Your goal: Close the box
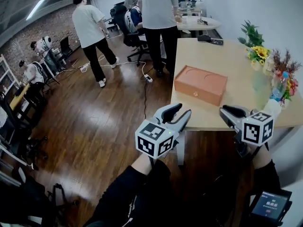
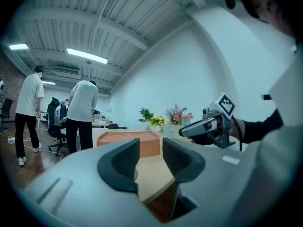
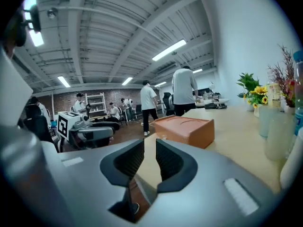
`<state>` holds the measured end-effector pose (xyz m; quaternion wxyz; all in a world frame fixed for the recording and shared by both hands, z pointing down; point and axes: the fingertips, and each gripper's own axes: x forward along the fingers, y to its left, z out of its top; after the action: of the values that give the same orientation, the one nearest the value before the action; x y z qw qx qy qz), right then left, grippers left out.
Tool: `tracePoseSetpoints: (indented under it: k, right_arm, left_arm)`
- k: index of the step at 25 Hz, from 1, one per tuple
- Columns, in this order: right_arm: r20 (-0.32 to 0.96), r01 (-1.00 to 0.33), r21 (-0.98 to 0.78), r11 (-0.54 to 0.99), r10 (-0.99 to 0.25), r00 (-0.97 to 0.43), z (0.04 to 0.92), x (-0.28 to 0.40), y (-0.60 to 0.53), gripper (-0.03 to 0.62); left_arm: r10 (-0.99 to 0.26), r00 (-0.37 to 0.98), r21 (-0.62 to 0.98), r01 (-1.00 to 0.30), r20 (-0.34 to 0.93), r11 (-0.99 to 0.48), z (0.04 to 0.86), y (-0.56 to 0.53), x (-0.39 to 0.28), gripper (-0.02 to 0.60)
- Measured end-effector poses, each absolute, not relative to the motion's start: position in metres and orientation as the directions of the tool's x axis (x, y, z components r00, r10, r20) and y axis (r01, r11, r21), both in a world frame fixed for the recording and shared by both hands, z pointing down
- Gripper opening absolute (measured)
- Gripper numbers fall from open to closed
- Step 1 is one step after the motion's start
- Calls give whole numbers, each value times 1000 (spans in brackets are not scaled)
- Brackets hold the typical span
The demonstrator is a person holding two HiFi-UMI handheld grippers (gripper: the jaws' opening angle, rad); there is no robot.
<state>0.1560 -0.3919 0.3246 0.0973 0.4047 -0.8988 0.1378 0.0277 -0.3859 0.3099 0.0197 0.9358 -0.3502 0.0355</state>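
Lower right, nearest the camera: a dark device (image 1: 270, 205) with a lit screen, its writing too small to read. Dark sleeves run up to both tools.

The left gripper (image 1: 179, 112) is over the floor just off the table's near left corner. Its jaws are apart with only air between them. The right gripper (image 1: 228, 113) is at the table's near edge, with a narrow gap between its jaws and nothing in it. Each carries a cube with black-and-white square markers and no text.

The table (image 1: 227, 65) is light wood. The box (image 1: 201, 83) is orange-brown and sits on the table's near-left part, beyond both grippers and touching neither. Its top lies flat, with a curved recess and a small knob on the front face. Only bare tabletop lies between the jaws and the box.

On the right side of the table are a plastic bottle (image 1: 279, 86) with an unreadable label, sunflowers (image 1: 258, 53) and a green plant (image 1: 251, 32).

At the far left corner of the table a person (image 1: 158, 13) in a white shirt and black trousers stands close against the edge. Behind is a round table (image 1: 201, 23). A second standing person (image 1: 92, 27) is out on the wood floor (image 1: 94, 117), with a cable and a power strip (image 1: 147, 78) nearby. Farthest off is a brick wall (image 1: 38, 32).
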Motion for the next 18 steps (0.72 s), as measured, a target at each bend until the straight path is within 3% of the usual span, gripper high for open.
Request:
tracePoseSetpoints:
  k: [8, 12, 18]
  right_arm:
    - [147, -702, -83, 707, -688, -711, 346, 44, -233, 80]
    - [28, -772, 32, 635, -772, -634, 354, 22, -180, 80]
    - [-134, -869, -12, 494, -862, -488, 334, 36, -129, 81]
  left_arm:
    - [-626, 780, 91, -624, 11, -776, 352, -243, 12, 135]
    - [-691, 721, 71, -688, -43, -722, 353, -206, -4, 135]
    - [-699, 703, 73, -696, -133, -714, 335, -134, 0, 126]
